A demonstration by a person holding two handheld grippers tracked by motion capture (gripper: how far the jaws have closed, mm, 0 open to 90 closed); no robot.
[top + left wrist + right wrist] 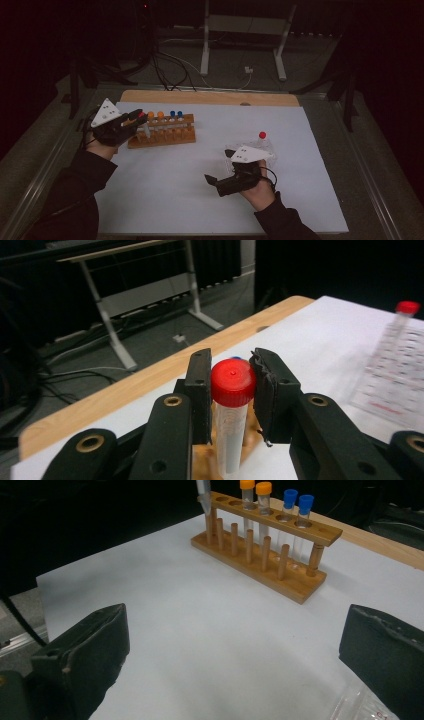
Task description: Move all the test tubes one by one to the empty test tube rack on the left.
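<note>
My left gripper [232, 387] is shut on a clear tube with a red cap [230, 440], gripping it just under the cap. It holds the tube upright over the left end of the wooden rack [162, 134]. In the right gripper view the tube's pointed tip [204, 499] hangs by the rack's [265, 555] end hole. Two orange-capped tubes [255, 490] and two blue-capped tubes [297, 501] stand in the rack. My right gripper [214, 184] rests low over the white mat [200, 200], its jaws wide open with nothing between the pads [90, 645].
A clear plastic tray [260, 149] sits just behind my right hand, with another red-capped tube [262, 135] standing in it. The wooden table edge [210, 97] runs along the back of the mat. Beyond it are cables and a metal stand [245, 25].
</note>
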